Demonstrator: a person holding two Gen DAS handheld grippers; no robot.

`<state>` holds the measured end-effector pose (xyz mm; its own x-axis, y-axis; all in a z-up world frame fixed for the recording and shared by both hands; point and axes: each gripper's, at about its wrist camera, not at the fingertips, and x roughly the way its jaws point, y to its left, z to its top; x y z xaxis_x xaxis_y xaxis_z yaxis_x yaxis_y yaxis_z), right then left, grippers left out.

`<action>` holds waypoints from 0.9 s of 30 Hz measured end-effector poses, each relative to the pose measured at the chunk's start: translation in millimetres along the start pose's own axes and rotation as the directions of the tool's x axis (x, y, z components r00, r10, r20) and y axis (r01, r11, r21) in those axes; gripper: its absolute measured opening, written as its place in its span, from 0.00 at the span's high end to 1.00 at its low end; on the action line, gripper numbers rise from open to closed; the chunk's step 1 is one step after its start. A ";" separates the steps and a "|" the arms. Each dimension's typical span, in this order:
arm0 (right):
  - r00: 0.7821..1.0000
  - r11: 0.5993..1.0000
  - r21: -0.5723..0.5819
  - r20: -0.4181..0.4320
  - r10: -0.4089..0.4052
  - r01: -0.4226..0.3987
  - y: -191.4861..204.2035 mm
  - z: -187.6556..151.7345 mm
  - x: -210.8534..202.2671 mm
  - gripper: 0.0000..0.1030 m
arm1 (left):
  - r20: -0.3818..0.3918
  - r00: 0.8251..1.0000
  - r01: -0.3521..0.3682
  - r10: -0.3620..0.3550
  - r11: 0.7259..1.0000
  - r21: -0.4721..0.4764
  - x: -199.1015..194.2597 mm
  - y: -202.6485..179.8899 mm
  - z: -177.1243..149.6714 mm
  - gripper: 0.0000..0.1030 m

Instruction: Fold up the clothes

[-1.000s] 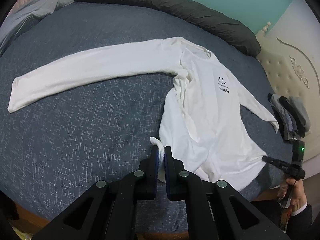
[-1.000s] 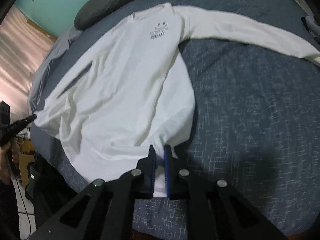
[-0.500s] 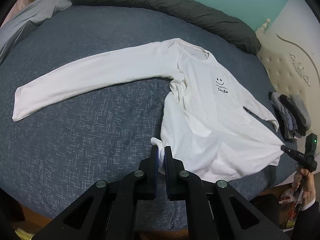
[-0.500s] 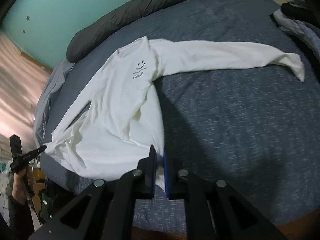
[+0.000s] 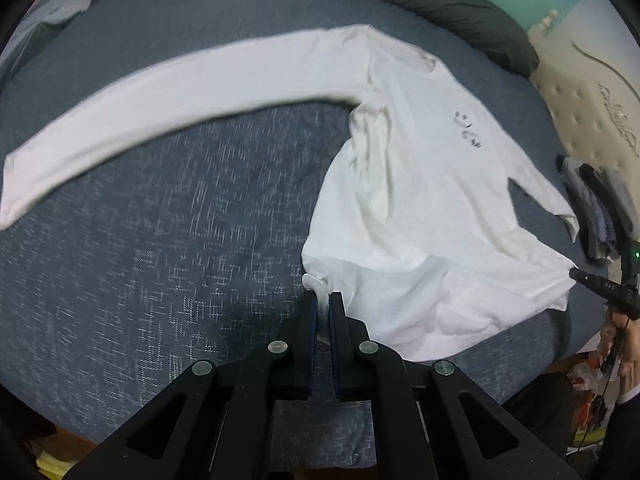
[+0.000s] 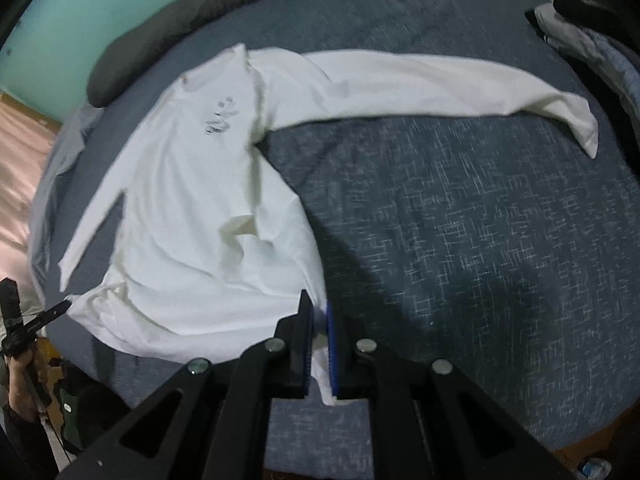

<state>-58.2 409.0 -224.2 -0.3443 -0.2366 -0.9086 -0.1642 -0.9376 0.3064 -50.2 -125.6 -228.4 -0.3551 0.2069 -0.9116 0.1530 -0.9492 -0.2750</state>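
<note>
At the bottom centre of each wrist view, the left gripper (image 5: 323, 300) and right gripper (image 6: 317, 310) each pinch a hem corner of the white long-sleeved shirt (image 5: 408, 184). The shirt lies spread on the blue bed (image 5: 160, 240), sleeves outstretched, with a dark pillow (image 5: 440, 8) along the top.

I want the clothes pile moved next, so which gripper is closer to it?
Right. The right gripper pinches the shirt hem corner beside the pile; the left gripper holds the far corner.
</note>
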 end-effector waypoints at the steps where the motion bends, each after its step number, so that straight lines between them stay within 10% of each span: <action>1: 1.000 1.000 0.008 -0.008 -0.007 0.007 -3.3 1.2 6.0 0.95 | -0.006 1.000 0.003 -0.004 1.000 -0.011 5.2 3.6 -0.1 0.94; 10: 0.999 0.999 0.043 -0.045 0.006 -0.004 -17.5 1.2 24.8 0.92 | -0.046 0.998 0.048 -0.050 0.998 -0.037 28.5 16.3 -9.3 0.91; 15: 0.999 0.999 0.022 -0.019 0.027 -0.027 -12.2 2.9 12.9 0.87 | -0.001 0.996 0.085 -0.085 0.995 -0.060 18.4 25.6 -11.6 0.64; 27: 0.999 0.985 -0.173 -0.043 -0.012 0.005 2.0 -22.3 -6.2 0.67 | -0.035 0.992 0.119 -0.119 0.993 0.013 21.2 27.3 -18.7 0.62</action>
<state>-35.7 402.9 -224.3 -0.3017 -0.2359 -0.9237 -0.0033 -0.9686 0.2485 -36.3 -142.7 -260.9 -0.3379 0.3263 -0.8828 0.0975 -0.9208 -0.3777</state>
